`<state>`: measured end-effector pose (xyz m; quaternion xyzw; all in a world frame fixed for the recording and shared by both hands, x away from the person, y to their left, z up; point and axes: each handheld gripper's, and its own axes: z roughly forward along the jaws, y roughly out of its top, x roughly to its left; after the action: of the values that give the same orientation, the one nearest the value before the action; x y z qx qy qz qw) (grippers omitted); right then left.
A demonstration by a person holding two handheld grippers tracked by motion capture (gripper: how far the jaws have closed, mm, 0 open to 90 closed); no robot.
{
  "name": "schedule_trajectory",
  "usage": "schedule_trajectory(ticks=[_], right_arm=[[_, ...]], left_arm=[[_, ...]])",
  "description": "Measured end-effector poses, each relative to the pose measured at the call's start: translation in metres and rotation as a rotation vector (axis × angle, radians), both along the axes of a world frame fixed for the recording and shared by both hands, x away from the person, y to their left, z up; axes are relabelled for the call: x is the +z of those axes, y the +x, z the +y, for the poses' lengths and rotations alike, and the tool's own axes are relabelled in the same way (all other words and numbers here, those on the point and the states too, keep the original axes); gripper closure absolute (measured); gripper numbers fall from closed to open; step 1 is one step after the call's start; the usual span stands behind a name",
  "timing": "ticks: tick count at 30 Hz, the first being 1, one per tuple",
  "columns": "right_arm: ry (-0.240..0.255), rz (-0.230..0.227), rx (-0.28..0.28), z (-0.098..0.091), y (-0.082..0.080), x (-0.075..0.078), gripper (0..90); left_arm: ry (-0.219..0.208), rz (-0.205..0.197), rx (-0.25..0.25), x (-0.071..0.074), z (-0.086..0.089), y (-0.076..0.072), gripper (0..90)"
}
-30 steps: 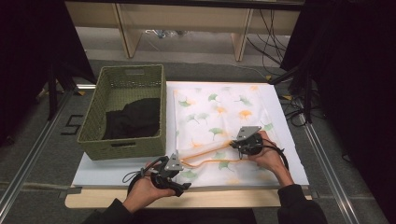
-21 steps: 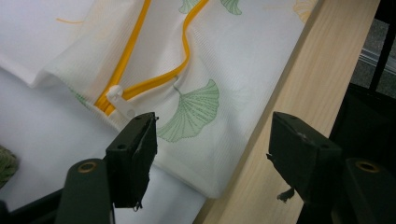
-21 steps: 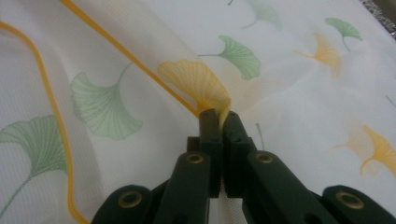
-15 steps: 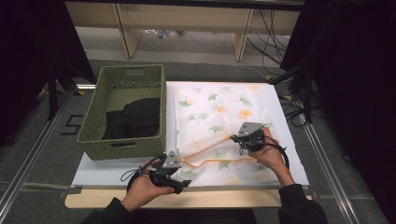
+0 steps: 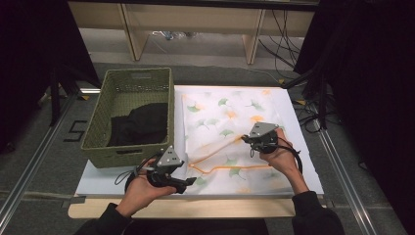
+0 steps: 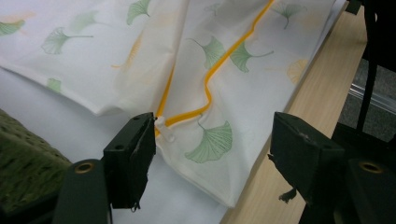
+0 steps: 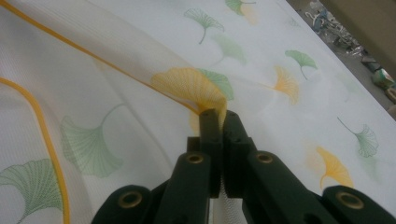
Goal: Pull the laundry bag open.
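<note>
Work in hand, by the look of it: opening a white mesh laundry bag printed with green and orange ginkgo leaves (image 5: 230,132), flat on the white sheet (image 5: 105,176) over the wooden table (image 5: 195,208), just right of a green woven basket (image 5: 132,88) with dark clothing (image 5: 139,125) inside. Right gripper (image 7: 218,119) pinched tight on a fold of the bag's upper layer beside the orange zipper band (image 5: 215,149), fabric tented up from the table. Left gripper (image 6: 212,140) with jaws wide apart, gripping nothing, hanging over the bag's near corner; small white zipper pull (image 6: 164,128) just beside one jaw. Zipper seemingly part open, though hard to be sure. Left to do: probably widening the mouth and moving clothing. No brand or label readable; only a dark mark like "5" (image 5: 75,131) on the floor.
</note>
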<state>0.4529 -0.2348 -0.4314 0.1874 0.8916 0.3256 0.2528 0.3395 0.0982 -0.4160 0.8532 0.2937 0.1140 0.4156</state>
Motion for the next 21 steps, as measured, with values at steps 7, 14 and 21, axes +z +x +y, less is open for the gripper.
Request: schedule_trajectory(ticks=[7, 14, 21], right_arm=[[0.009, -0.007, -0.016, 0.0, -0.002, 0.004, 90.0], [-0.002, -0.02, -0.011, 0.0, -0.002, 0.005, 90.0], [-0.001, -0.021, -0.013, -0.001, -0.003, 0.007, 90.0]], left_arm=[[-0.049, 0.0, 0.016, 0.019, 0.009, 0.008, 31.3], [-0.122, -0.023, 0.067, 0.045, 0.028, 0.016, 31.2], [-0.067, -0.06, 0.152, 0.061, 0.059, 0.03, 30.6]])
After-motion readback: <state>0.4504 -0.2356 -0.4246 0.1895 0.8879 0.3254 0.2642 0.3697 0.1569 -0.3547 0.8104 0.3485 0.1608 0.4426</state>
